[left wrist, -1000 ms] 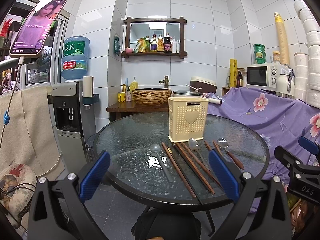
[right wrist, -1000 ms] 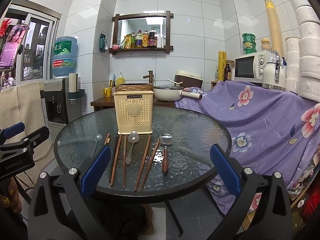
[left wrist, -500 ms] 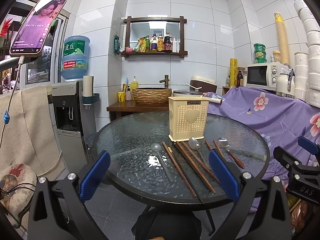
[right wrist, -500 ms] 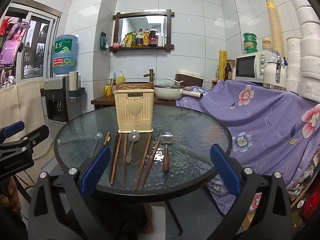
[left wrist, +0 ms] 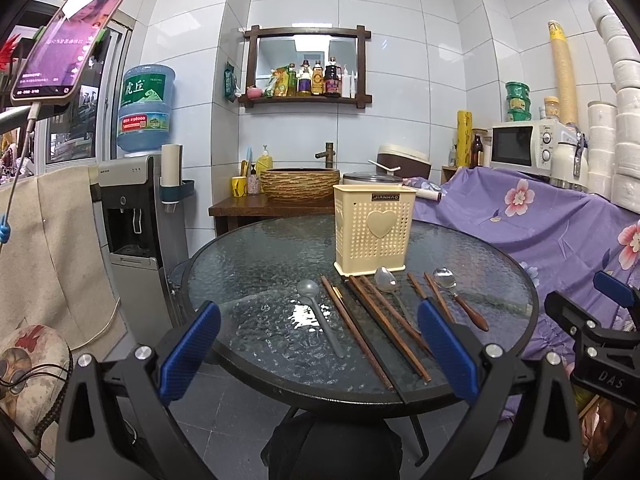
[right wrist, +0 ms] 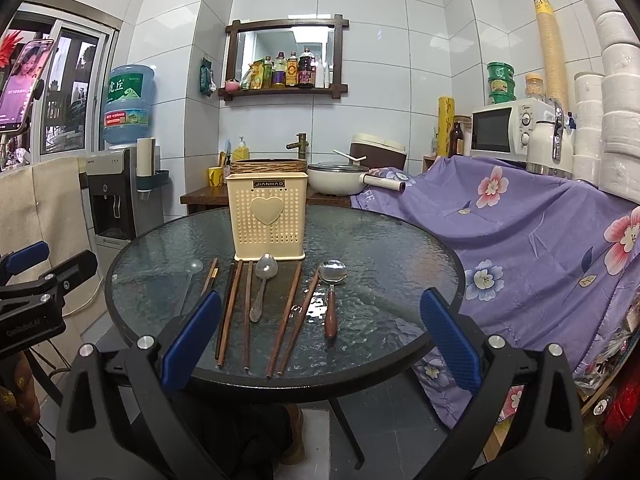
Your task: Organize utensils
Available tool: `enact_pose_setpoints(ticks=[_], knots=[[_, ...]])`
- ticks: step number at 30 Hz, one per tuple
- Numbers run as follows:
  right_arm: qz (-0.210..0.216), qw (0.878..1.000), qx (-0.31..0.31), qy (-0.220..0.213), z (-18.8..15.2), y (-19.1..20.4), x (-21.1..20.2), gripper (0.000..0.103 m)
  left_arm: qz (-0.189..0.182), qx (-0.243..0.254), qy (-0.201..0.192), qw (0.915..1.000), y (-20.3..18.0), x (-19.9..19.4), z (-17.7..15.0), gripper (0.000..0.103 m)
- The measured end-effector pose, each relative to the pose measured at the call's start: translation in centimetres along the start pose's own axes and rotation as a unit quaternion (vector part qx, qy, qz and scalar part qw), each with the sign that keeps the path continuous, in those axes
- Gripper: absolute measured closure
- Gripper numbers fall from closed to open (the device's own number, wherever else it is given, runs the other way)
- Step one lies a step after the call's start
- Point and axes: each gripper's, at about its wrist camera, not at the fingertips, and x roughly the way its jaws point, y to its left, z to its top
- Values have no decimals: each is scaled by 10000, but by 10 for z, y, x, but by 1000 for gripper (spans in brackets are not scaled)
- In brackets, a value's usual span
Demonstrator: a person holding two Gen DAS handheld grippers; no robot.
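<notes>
A cream perforated utensil holder (left wrist: pixel 374 232) (right wrist: pixel 267 216) with a heart stands upright on the round glass table (left wrist: pixel 248 264) (right wrist: pixel 384 248). In front of it lie several brown chopsticks (left wrist: pixel 380 320) (right wrist: pixel 230 312), a grey plastic spoon (left wrist: pixel 318 312) (right wrist: pixel 188 280), a metal spoon (left wrist: pixel 386 280) (right wrist: pixel 262 284) and a wooden-handled spoon (left wrist: pixel 460 300) (right wrist: pixel 331 300). My left gripper (left wrist: pixel 320 348) hovers open at the table's near edge, holding nothing. My right gripper (right wrist: pixel 320 340) is likewise open and empty, off the near edge.
A water dispenser (left wrist: pixel 132 208) stands left of the table. A purple flowered cloth (right wrist: pixel 540 232) covers furniture on the right, with a microwave (right wrist: pixel 508 128) on it. A wooden counter with a woven basin (left wrist: pixel 298 184) sits behind. A phone (left wrist: pixel 68 44) hangs upper left.
Both grippers have drifted slightly; the table scene sits a touch lower in the right wrist view. Nothing on the table has moved.
</notes>
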Motion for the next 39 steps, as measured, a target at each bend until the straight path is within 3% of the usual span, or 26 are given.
enact_pose_setpoints(ticks=[8,17,29,39], knots=[[-76,9989,-7,457,-4,-4,30,5,157,-198,820,9963,26,44,-8,6],[-73,9953,-148,952,-9,0,72,5,376,-84,1188,9922,45,82,-5,6],[83,9845,-259,1733,11,-5,156,5,167,417,1763,9833,44,147,10,7],[92,9687,-574,2412,24,-25,222,5,-45,369,2249,9737,49,192,17,14]])
